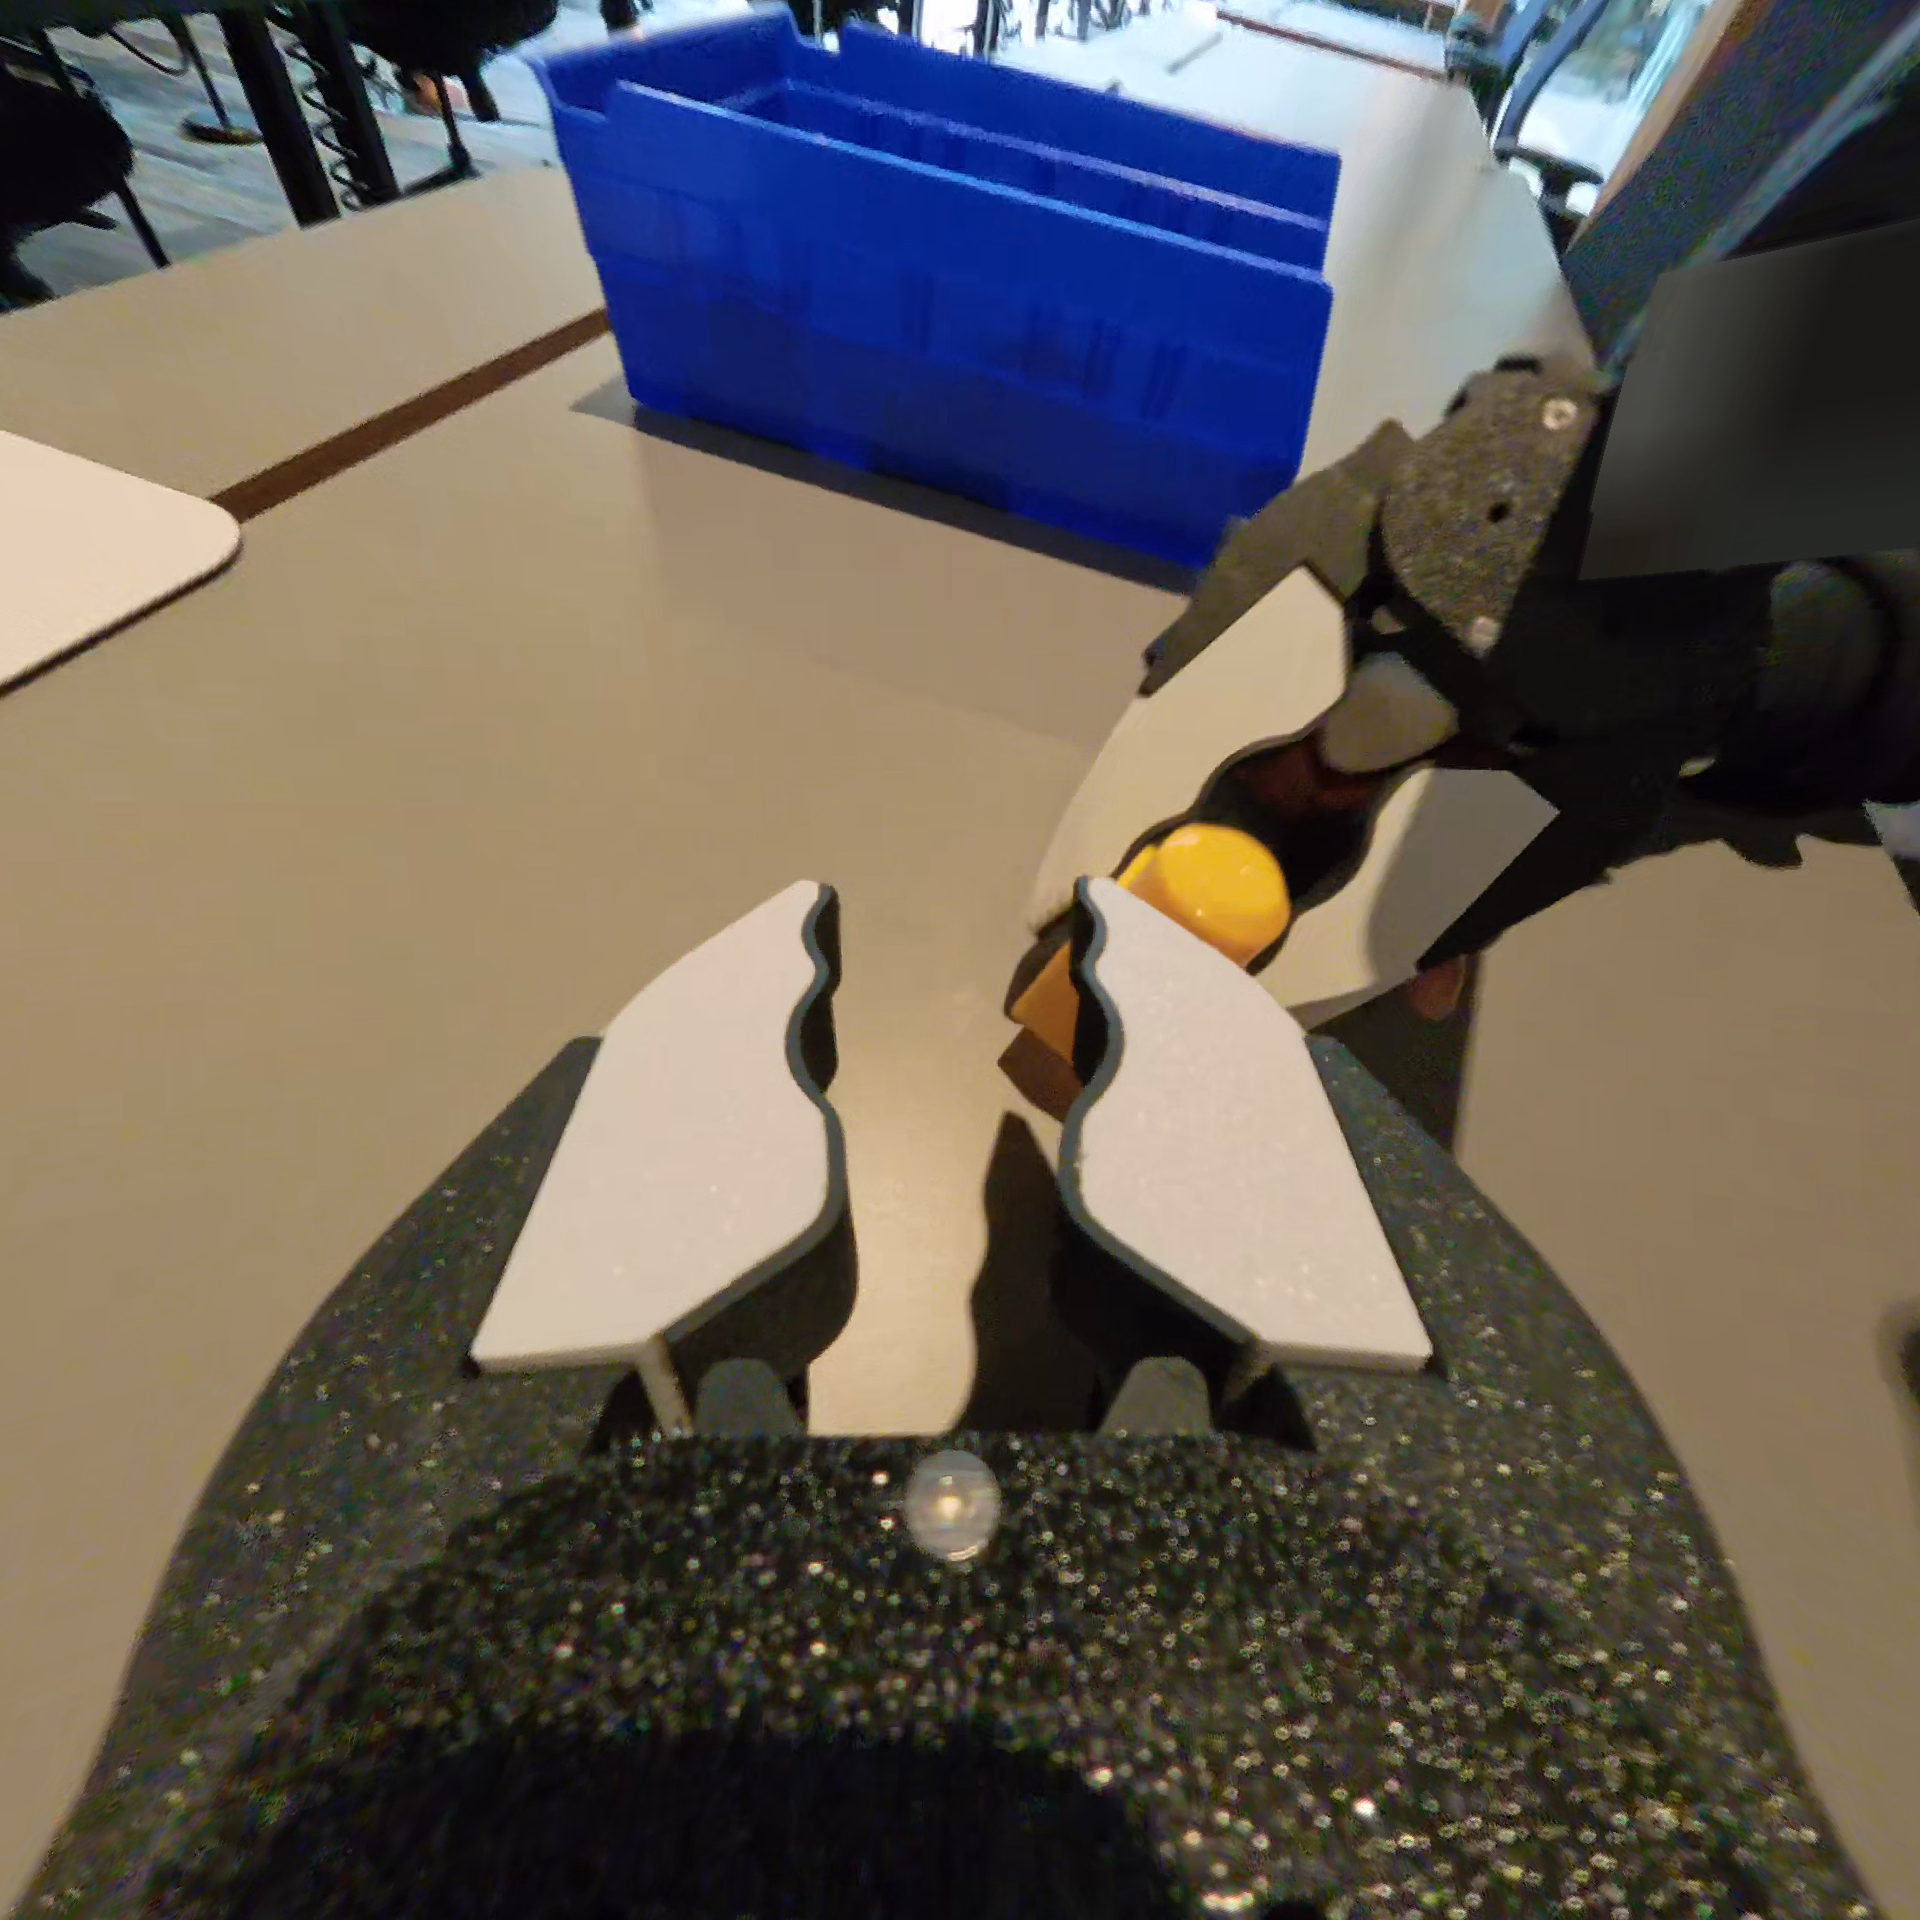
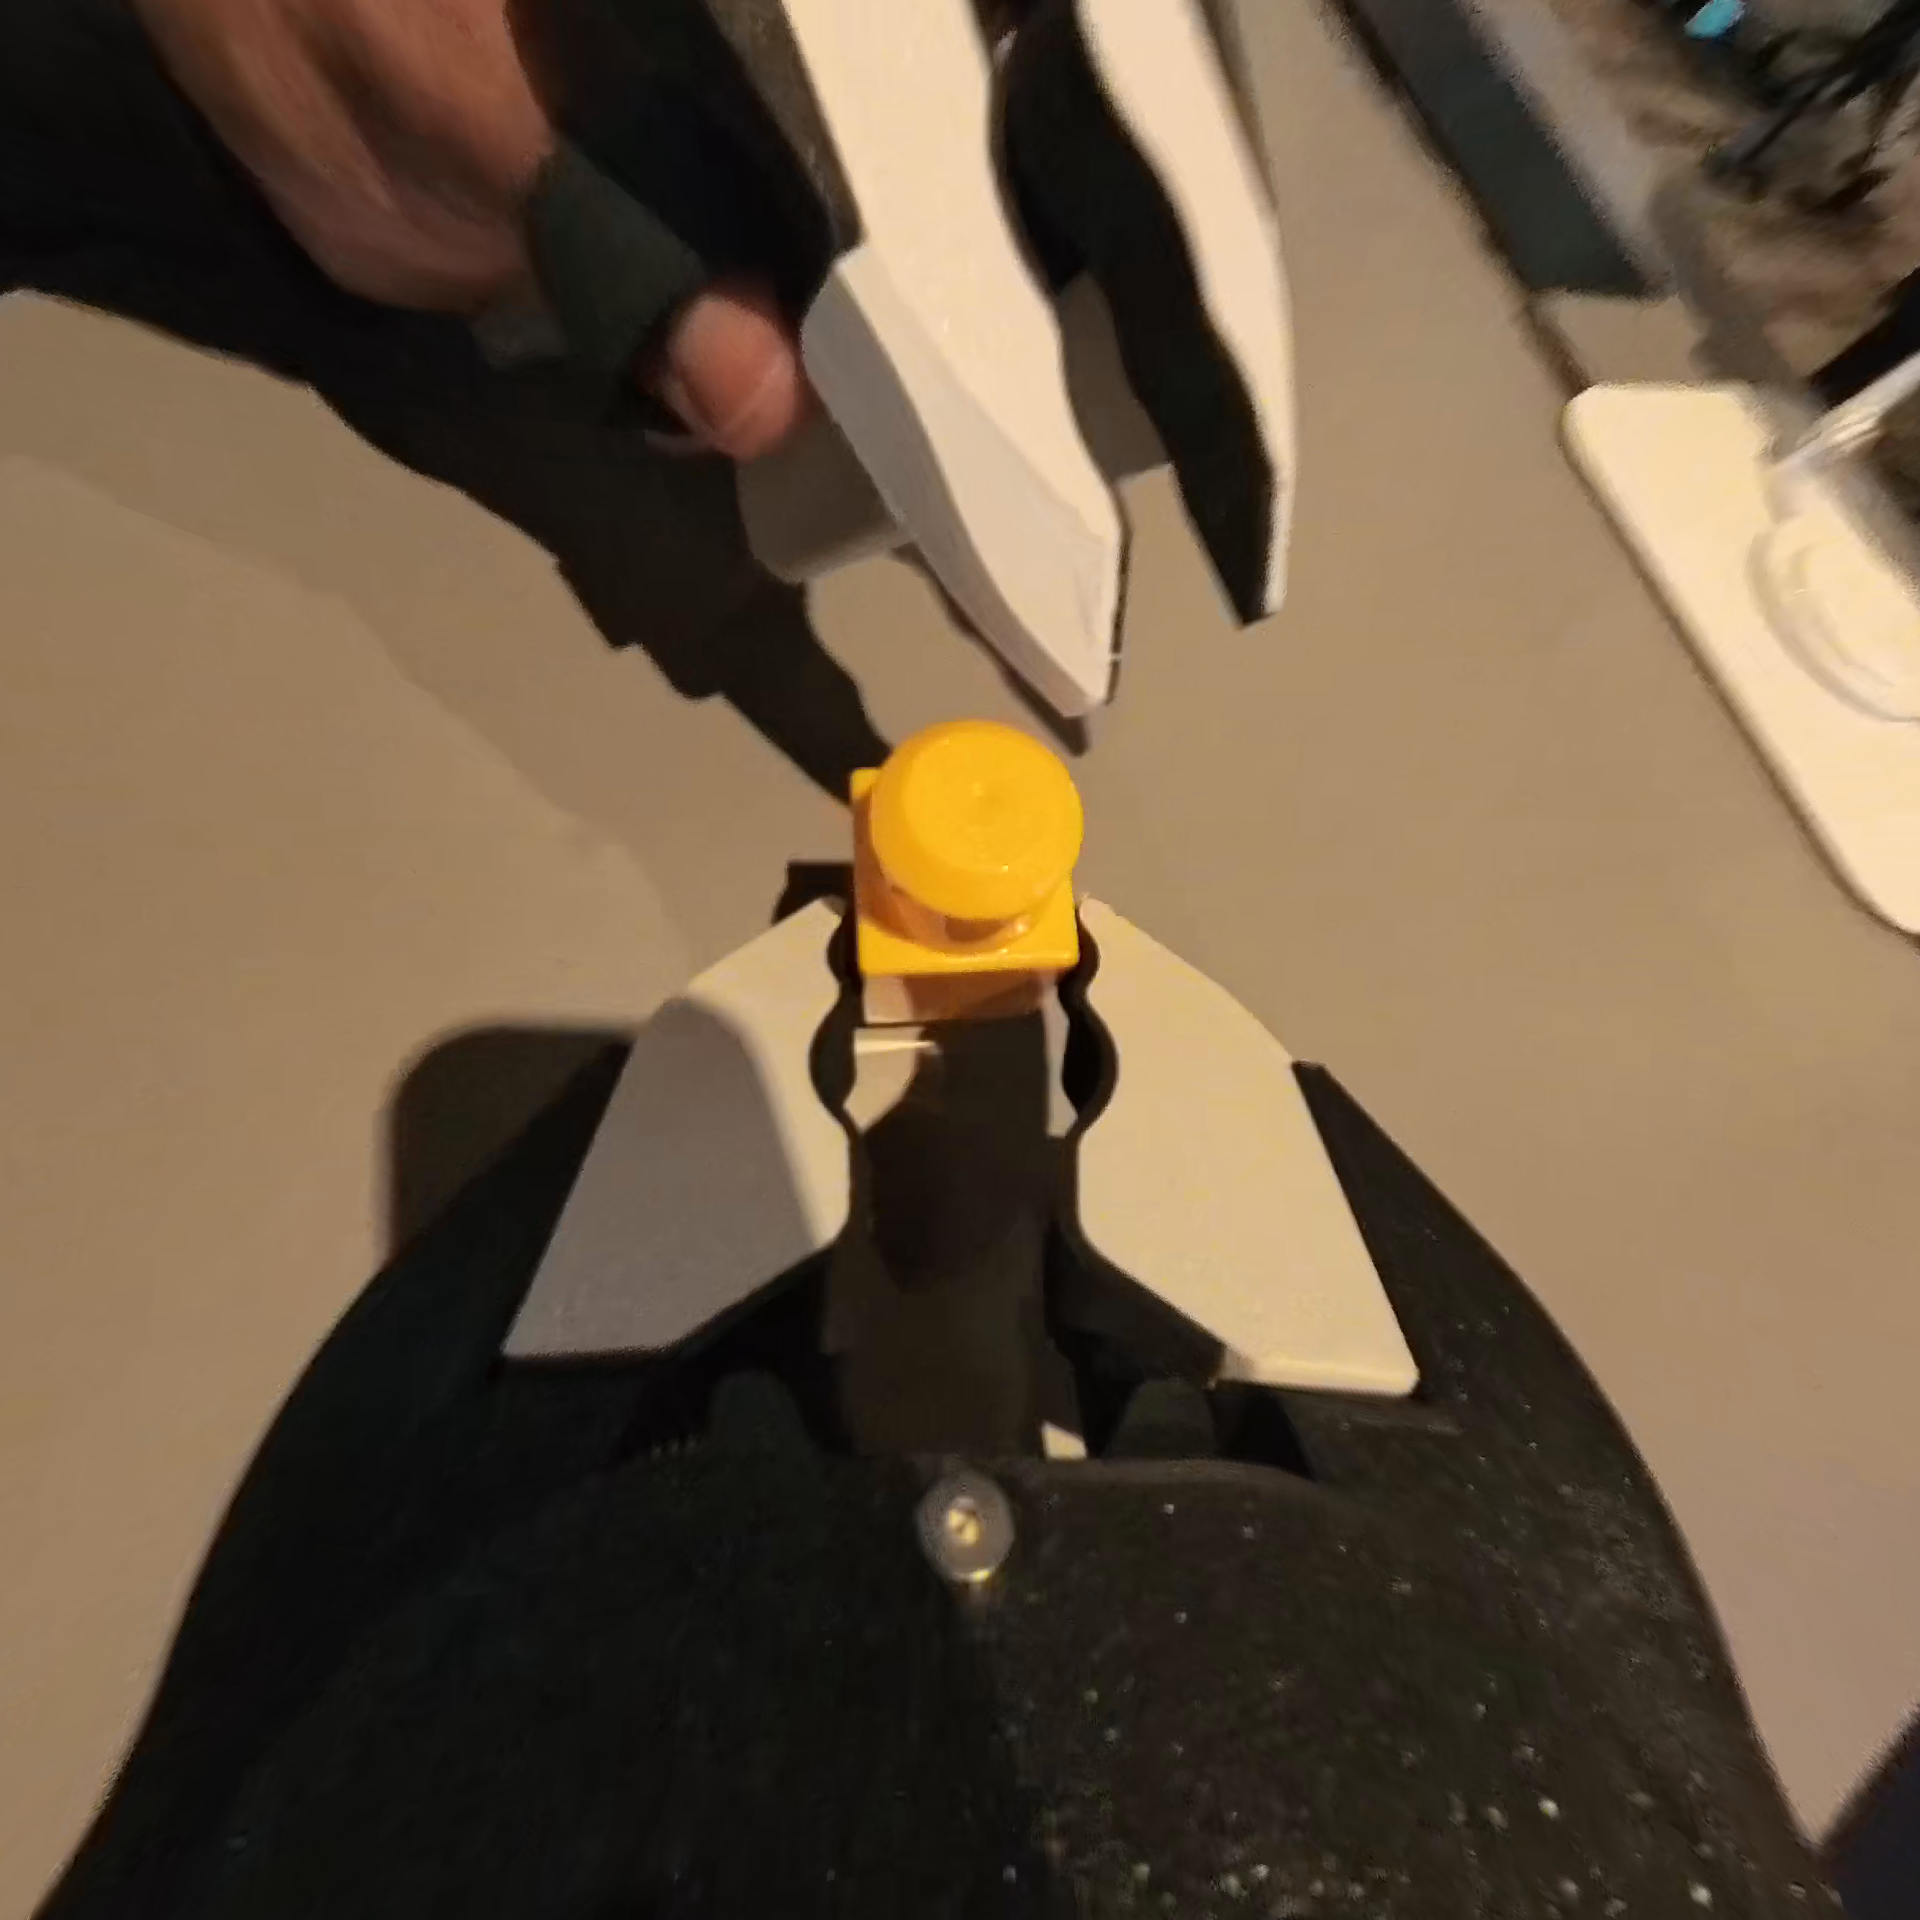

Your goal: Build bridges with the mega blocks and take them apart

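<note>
A yellow one-stud mega block (image 2: 966, 873) sits between the tips of my right gripper (image 2: 956, 925), which is shut on its square base, stud pointing up. In the left wrist view the block (image 1: 1210, 883) shows low over the grey table (image 1: 520, 727), partly behind my own right finger; I cannot tell if it touches the table. My left gripper (image 1: 951, 904) is open and empty, just left of the block. It also shows in the right wrist view (image 2: 1174, 644), held by a hand (image 2: 717, 364), tips just beyond the block.
A blue plastic bin (image 1: 935, 343) stands at the back of the table. A white pad (image 1: 83, 540) lies at the left edge, and shows at the right in the right wrist view (image 2: 1714, 623). Chairs and table legs stand beyond.
</note>
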The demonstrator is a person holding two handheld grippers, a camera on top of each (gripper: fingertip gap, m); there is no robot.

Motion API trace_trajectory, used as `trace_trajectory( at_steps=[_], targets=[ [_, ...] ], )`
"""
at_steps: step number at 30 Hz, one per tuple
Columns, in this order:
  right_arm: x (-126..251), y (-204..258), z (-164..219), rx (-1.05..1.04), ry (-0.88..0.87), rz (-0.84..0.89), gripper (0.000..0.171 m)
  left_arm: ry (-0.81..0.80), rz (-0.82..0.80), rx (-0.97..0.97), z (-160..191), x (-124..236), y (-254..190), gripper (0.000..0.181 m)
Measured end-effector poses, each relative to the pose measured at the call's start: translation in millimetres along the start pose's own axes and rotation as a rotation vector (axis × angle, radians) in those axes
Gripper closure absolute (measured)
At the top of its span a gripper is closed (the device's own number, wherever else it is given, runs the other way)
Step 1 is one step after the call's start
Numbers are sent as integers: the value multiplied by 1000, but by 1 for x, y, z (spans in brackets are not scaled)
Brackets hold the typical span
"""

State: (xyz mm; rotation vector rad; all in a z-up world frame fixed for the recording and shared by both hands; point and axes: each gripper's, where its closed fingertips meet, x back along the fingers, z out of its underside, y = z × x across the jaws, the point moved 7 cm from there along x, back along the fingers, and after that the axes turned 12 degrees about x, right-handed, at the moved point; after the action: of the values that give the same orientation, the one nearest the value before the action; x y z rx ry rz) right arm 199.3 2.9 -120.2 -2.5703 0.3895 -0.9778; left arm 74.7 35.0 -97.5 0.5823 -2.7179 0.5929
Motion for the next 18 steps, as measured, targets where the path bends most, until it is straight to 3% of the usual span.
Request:
trace_trajectory(
  at_steps=[1, 6, 10, 14, 18],
  targets=[
    [6, -5, -2, 4, -37, 61, 134, -18, 4, 21, -1, 2, 2, 140],
    [95, -66, -10, 14, -195, 601, 134, -72, 36, 130, -5, 10, 12, 140],
    [172, -112, 37, -144, -102, 907, 134, -79, 38, 147, -5, 10, 13, 140],
    [208, -135, 109, -434, 37, 957, 135, -60, 27, 128, -4, 8, 12, 140],
    [211, -143, 153, -577, 172, 921, 132, -49, 22, 117, -3, 6, 11, 140]
  ],
)
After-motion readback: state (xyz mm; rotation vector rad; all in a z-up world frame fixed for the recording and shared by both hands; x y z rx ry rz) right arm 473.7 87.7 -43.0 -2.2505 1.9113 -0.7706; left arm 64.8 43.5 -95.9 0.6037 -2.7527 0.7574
